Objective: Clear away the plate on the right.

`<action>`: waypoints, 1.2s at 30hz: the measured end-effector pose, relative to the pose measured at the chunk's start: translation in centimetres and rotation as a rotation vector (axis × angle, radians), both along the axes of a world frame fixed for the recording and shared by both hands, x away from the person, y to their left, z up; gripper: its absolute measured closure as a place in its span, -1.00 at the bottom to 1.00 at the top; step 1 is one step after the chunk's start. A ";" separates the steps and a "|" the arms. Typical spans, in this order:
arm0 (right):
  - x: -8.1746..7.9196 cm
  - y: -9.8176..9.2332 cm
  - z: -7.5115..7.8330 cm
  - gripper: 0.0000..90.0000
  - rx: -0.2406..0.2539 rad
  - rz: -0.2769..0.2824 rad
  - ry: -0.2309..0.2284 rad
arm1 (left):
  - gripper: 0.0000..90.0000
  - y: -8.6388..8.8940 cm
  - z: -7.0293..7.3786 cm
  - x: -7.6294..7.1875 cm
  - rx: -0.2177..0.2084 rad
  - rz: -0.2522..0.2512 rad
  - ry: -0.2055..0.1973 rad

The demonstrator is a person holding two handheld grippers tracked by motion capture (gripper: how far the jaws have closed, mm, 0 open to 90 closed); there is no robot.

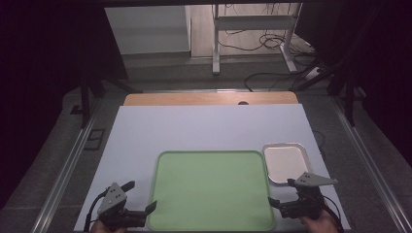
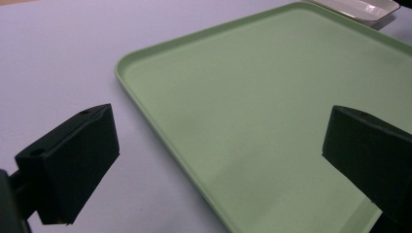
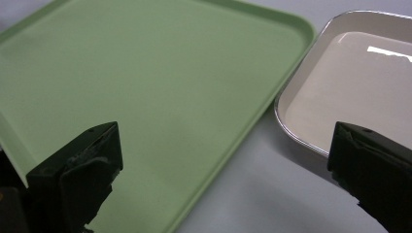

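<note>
The green tray (image 1: 211, 189) lay flat on the pale sheet covering the table (image 1: 145, 136), at the table's near edge & nothing lay on it. All places below are relative to that tray.

Left gripper (image 1: 141, 198) hung just off the tray's near-left corner. Its jaws stood wide apart w/ nothing between them. In the left gripper view (image 2: 218, 160) one jaw sat over the pale sheet beside the tray's left rim and the other over the tray's floor (image 2: 272, 107), so the rim ran between them. No contact w/ the rim that I could make out, though the height above it was hard to judge from this angle.

Right gripper (image 1: 283, 191) hung at the tray's near-right corner. Jaws also spread wide, holding nothing. In the right gripper view (image 3: 223, 165) the left jaw was over the tray's floor (image 3: 145, 73), the right jaw over the near edge of the small metal tray (image 3: 350, 82).

The small metal tray (image 1: 285, 162) sat just beside the green tray's right rim, toward its far-right corner. It held nothing and its shiny rim caught the light. A narrow strip of sheet showed between the two trays.
</note>
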State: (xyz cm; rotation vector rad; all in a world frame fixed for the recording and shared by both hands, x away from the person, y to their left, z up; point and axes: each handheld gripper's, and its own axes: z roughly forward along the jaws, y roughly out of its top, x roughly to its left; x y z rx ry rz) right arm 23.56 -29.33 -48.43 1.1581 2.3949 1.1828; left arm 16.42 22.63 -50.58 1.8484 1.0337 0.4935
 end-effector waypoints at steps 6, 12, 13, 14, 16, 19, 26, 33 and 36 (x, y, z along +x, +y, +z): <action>0.0 -0.1 0.0 -1.00 0.000 -0.029 0.012 | -1.00 -0.2 0.0 -0.1 0.021 0.005 -0.011; 0.0 0.1 -0.1 -1.00 -0.023 -0.020 0.006 | -1.00 -0.4 0.1 -0.3 0.040 0.007 -0.028; 0.0 0.2 -0.1 -1.00 -0.028 -0.018 0.007 | -1.00 -0.4 0.1 -0.3 0.043 0.005 -0.029; 0.0 0.2 -0.1 -1.00 -0.033 -0.019 0.007 | -1.00 -0.5 0.1 -0.3 0.043 0.002 -0.029; -0.1 0.3 -0.1 -1.00 -0.036 -0.018 0.006 | -1.00 -0.6 0.1 -0.3 0.051 -0.002 -0.029; -0.1 0.3 -0.1 -1.00 -0.041 -0.019 0.011 | -1.00 -0.6 0.1 -0.2 0.058 -0.005 -0.029; -0.1 0.2 -0.1 -1.00 -0.042 -0.017 0.013 | -1.00 -0.6 0.1 -0.1 0.049 -0.008 -0.020; -0.1 0.3 -0.1 -1.00 -0.044 -0.012 0.010 | -1.00 -0.6 0.1 0.0 0.047 -0.009 -0.018; -0.1 0.3 -0.1 -1.00 -0.044 -0.013 0.013 | -1.00 -0.5 0.1 0.0 0.046 -0.008 -0.018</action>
